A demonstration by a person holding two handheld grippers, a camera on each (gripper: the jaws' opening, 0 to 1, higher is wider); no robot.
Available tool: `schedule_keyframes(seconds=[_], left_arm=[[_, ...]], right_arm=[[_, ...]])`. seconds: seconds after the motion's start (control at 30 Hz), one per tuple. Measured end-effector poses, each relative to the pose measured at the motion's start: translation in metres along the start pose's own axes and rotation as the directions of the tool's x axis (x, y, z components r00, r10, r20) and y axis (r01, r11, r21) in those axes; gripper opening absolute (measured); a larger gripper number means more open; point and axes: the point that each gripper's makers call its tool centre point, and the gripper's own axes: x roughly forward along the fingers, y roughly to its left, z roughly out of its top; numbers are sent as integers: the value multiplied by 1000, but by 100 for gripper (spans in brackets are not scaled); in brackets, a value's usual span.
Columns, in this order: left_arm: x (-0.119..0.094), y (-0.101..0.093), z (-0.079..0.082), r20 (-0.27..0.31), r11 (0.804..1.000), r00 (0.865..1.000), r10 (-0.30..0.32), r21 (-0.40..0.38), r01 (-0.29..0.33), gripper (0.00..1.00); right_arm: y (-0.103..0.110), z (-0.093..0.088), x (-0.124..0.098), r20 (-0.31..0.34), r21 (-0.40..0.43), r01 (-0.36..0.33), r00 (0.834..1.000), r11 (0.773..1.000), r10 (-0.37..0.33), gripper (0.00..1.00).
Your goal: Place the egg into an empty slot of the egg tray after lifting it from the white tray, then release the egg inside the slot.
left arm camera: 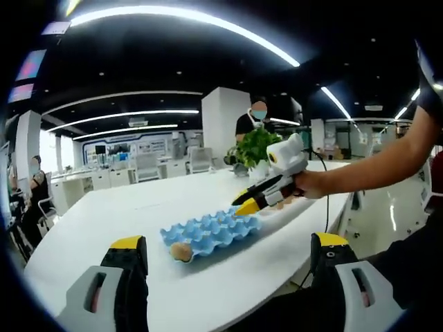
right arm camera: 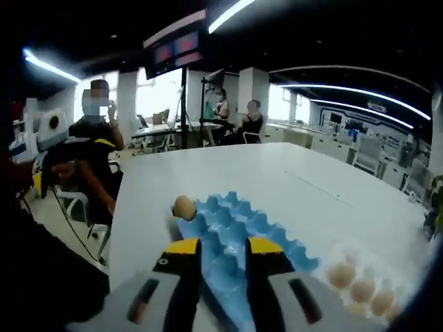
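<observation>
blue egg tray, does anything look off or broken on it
Nothing stands out. The blue moulded egg tray lies flat on the white table, undamaged, with one brown egg seated in a corner slot. The right gripper hovers over its far end.

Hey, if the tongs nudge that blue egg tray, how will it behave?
The blue egg tray looks thin and moulded, so probably light and apt to slide on the smooth white table. Holding one egg at a corner, it may pivot or tip there.
</observation>
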Motion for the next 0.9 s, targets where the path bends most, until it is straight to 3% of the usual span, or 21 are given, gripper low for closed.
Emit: schedule_keyframes(seconds=[0.13, 0.27, 0.43, 0.7, 0.77, 0.83, 0.9], left_arm=[[-2, 1, 1, -6, 1000, 1000, 4, 13, -4, 100], [-4, 2, 1, 6, 1000, 1000, 8, 3, -8, 100], [4, -2, -5, -8, 1000, 1000, -6, -19, 6, 100], [11, -11, -6, -29, 999, 999, -39, 4, 39, 100], [12, -11, -6, -30, 999, 999, -41, 3, 41, 100], [13, -12, -5, -28, 999, 999, -44, 2, 44, 100], [14, -14, -6, -33, 999, 998, -52, 4, 53, 100]], right_arm=[[-27, -22, -39, -47, -36, 84, 995, 996, -86, 25], [-51, -37, -76, -65, 4, 142, 988, 990, -141, 25], [-67, -52, -103, -94, 21, 175, 980, 984, -173, 25], [-80, -64, -113, -143, 12, 171, 975, 985, -167, 26], [-76, -74, -109, -206, 14, 116, 972, 993, -111, 26], [-86, -79, -106, -249, -31, 126, 960, 992, -129, 26], [-87, -84, -102, -285, -24, 98, 953, 995, -101, 26]])
